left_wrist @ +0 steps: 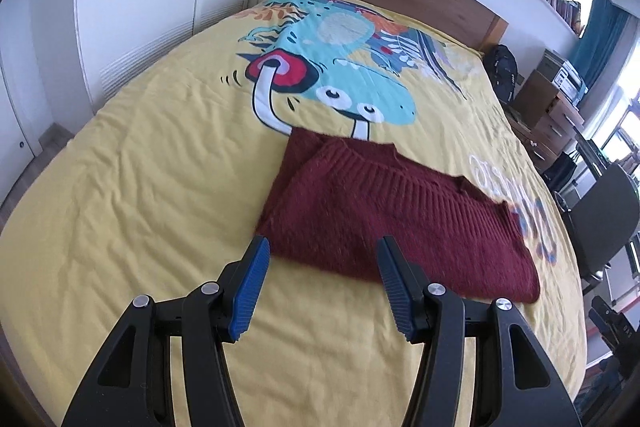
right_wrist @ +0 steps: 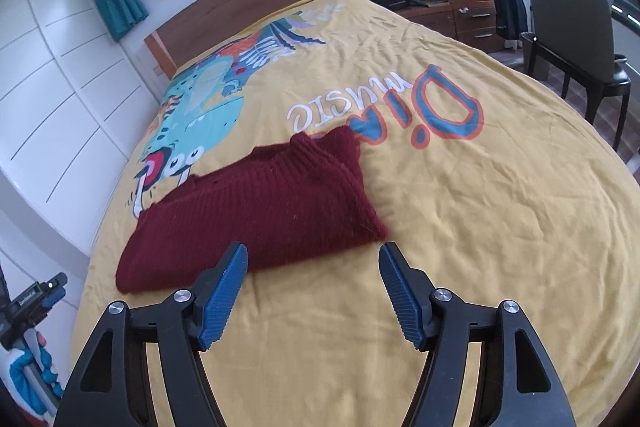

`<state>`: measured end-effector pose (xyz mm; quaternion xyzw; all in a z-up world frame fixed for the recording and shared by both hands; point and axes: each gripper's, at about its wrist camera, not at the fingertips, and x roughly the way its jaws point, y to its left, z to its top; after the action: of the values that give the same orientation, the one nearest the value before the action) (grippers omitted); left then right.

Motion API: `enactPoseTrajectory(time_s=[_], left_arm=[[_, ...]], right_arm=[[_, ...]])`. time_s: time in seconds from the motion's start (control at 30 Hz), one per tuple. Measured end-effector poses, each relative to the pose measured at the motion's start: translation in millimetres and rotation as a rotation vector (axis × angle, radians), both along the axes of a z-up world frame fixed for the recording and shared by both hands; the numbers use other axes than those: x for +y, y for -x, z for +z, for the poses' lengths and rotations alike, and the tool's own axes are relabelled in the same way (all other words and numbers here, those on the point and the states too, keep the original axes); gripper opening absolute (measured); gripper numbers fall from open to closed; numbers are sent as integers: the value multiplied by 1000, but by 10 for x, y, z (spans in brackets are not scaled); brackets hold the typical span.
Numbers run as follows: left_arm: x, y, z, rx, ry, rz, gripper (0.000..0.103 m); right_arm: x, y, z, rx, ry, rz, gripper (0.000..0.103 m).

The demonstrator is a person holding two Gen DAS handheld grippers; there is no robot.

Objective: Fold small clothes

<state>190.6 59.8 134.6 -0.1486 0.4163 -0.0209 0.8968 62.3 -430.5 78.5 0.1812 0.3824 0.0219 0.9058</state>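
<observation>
2 wrist views over bed [left_wrist: 120,187]

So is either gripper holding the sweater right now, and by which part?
Neither. The left gripper and right gripper are both open and empty; the folded maroon sweater lies free on the bedspread.

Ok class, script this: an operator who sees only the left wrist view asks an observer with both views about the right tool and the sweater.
Operator: Is the right tool holding anything?
Observer: No. The right tool is open, with nothing between its fingers.
Operator: Can you read the print beyond the sweater?
Observer: Yes. Just past the sweater, a white word on the bedspread reads "music", upside down.
</observation>
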Motion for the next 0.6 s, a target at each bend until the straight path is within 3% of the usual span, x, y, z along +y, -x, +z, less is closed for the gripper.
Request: enactPoseTrajectory(time_s=[0.6], left_arm=[[44, 922, -162, 17, 2, 21, 51]], right_arm=[[278, 899, -53, -27, 72, 17, 75]])
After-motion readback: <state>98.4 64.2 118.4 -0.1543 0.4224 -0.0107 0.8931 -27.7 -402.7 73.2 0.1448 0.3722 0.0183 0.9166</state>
